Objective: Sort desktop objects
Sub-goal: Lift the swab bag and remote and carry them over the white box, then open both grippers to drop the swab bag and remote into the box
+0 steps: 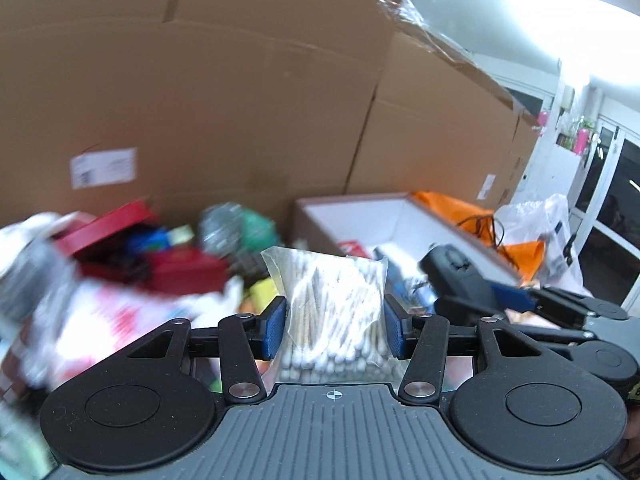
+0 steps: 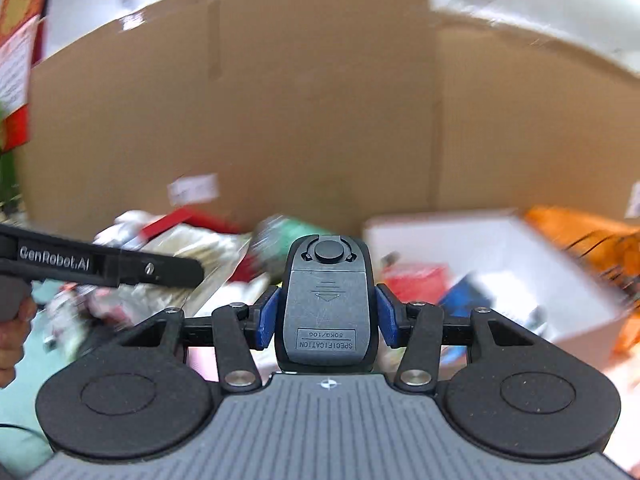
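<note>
- We see the left gripper (image 1: 335, 330) clamped on a clear bag of cotton swabs (image 1: 334, 312), its blue pads (image 1: 275, 330) pressing both sides of the bag.
- The bag stands roughly upright between the fingers; the swabs inside run lengthwise from the gripper body up and away, white tips bunched at the near end, and the crumpled top of the bag rises above the pads.
- The bag's lower end is hidden behind the gripper's grey body, so we cannot see how far it goes down.
- The right gripper (image 2: 327, 314) is closed on a small grey-and-black handheld device (image 2: 326, 300), blue pads against its two flanks.
- The device's long axis points forward along the fingers, the round button end farthest from us; a label reading "SPECIFICATION" sits upside down at the near end, and an arrow moulded on the cover points toward the camera.
- Its near end is cut off by the gripper body.
- Both held things hang above a cluttered tabletop, in front of large cardboard boxes (image 1: 200, 100).
- An open white box (image 1: 360, 216) lies ahead and to the right, with an orange bag (image 1: 452, 208) past it.
- The clutter below, red and green among it, is too smeared to name.
- In the right wrist view a hand (image 2: 12, 340) shows at the left edge, partly cut off.
</note>
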Available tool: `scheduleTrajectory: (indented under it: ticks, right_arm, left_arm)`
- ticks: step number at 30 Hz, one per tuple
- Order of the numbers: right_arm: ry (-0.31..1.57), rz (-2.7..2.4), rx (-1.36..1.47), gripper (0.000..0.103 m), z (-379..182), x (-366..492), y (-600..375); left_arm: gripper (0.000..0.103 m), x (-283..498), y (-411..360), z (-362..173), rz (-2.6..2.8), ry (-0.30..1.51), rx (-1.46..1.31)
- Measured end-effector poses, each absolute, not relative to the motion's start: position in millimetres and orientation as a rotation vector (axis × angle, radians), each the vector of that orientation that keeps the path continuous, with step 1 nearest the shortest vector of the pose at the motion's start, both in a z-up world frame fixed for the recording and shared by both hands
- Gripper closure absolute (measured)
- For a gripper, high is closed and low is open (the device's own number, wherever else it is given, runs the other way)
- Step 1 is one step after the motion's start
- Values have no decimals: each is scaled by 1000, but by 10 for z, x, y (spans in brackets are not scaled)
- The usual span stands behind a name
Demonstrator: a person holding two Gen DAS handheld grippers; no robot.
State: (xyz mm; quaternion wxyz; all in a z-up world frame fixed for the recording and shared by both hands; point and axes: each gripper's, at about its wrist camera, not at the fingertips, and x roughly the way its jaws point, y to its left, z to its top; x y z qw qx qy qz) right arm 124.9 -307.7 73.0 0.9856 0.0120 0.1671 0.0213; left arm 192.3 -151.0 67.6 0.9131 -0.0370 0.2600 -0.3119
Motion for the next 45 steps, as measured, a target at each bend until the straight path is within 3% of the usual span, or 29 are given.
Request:
scheduleTrajectory:
  ticks: [10, 18, 26, 27, 30, 31, 34, 35, 41, 45]
  right_arm:
    - [348, -98, 1, 48, 792, 1868, -3974]
    - [511, -152, 18, 48, 480, 2433, -4533]
    - [644, -173, 33, 48, 209, 2727, -4812]
    - [657, -174, 31, 48, 188, 2753, -4812]
    - [661, -147, 45, 47, 198, 2756, -4839]
    - [636, -144, 46, 46, 217, 2739, -4858]
    - [564, -190, 63, 23, 339, 2621, -4897]
    - [538, -185, 80, 16, 377, 2558, -4911]
    - [439, -139, 145, 1, 530, 2195, -4887]
    - [392, -83, 158, 0, 578, 1894, -4689]
  left_arm:
    - [52, 2488, -2759, 739, -668, 564, -38]
    - [52, 2867, -3529, 300, -630, 663, 15]
    - [51, 3065, -3827, -59, -579, 725, 74]
    - [50, 3081, -3829, -77, -576, 727, 78]
    - [32, 3111, -3840, -78, -563, 722, 88]
    - [23, 3103, -3810, -51, -554, 704, 71]
    - [0, 3077, -3672, 44, -508, 657, 0]
    - [0, 3067, -3620, 80, -514, 645, -25]
    - [0, 2767, -3343, 318, -574, 583, -63]
    - [0, 2361, -3022, 431, -597, 518, -71]
